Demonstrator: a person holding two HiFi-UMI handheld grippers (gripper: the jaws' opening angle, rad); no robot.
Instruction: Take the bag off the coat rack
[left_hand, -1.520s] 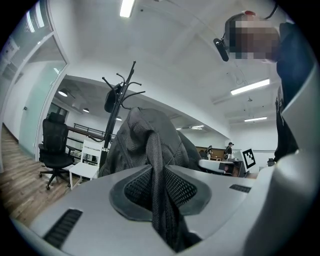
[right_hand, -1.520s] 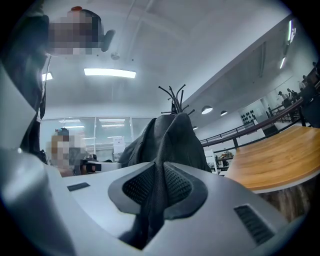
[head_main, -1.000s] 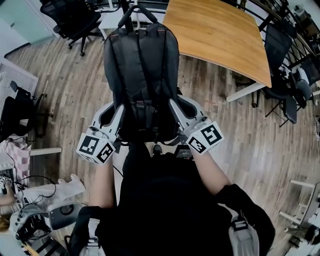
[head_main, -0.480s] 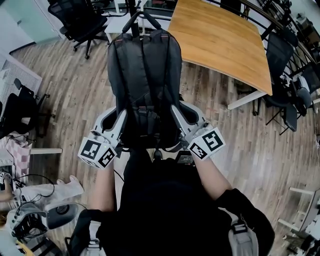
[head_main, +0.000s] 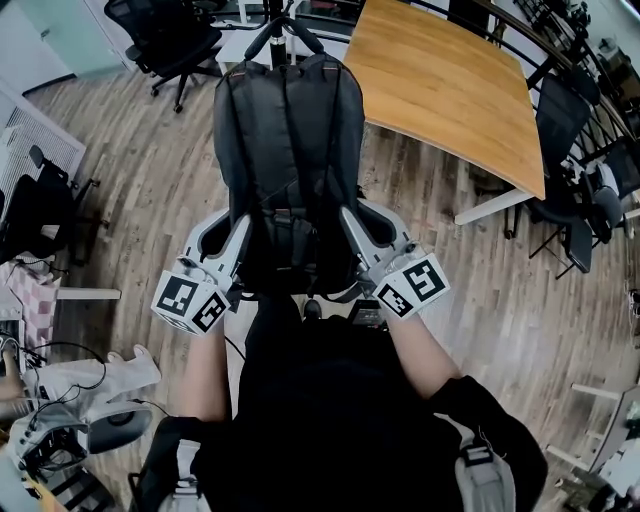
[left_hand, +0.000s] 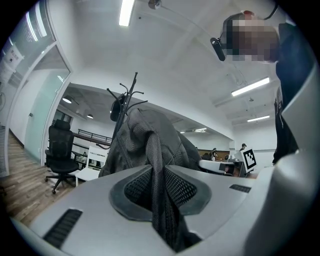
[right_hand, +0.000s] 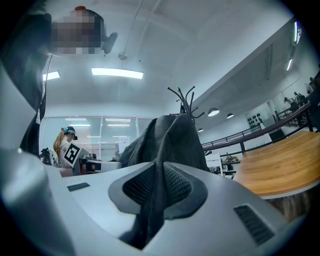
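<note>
A black backpack (head_main: 288, 150) hangs in front of me, straps facing me, its top near the black coat rack (head_main: 278, 25). My left gripper (head_main: 240, 235) is shut on the bag's left side fabric (left_hand: 159, 200). My right gripper (head_main: 345, 228) is shut on the bag's right side fabric (right_hand: 155, 200). In both gripper views dark cloth is pinched between the grey jaws, and the rack's hooks (left_hand: 131, 92) (right_hand: 186, 97) rise behind the bag. Whether the bag's loop rests on a hook is hidden.
A wooden table (head_main: 450, 85) stands at the right behind the bag. Black office chairs (head_main: 170, 45) sit at the back left and at the right edge (head_main: 575, 150). Cables and gear (head_main: 60, 420) lie on the floor at lower left. A person (right_hand: 65, 142) stands far off.
The bag and both grippers sit slightly higher and further right in the head view than a second ago; the grips have not changed.
</note>
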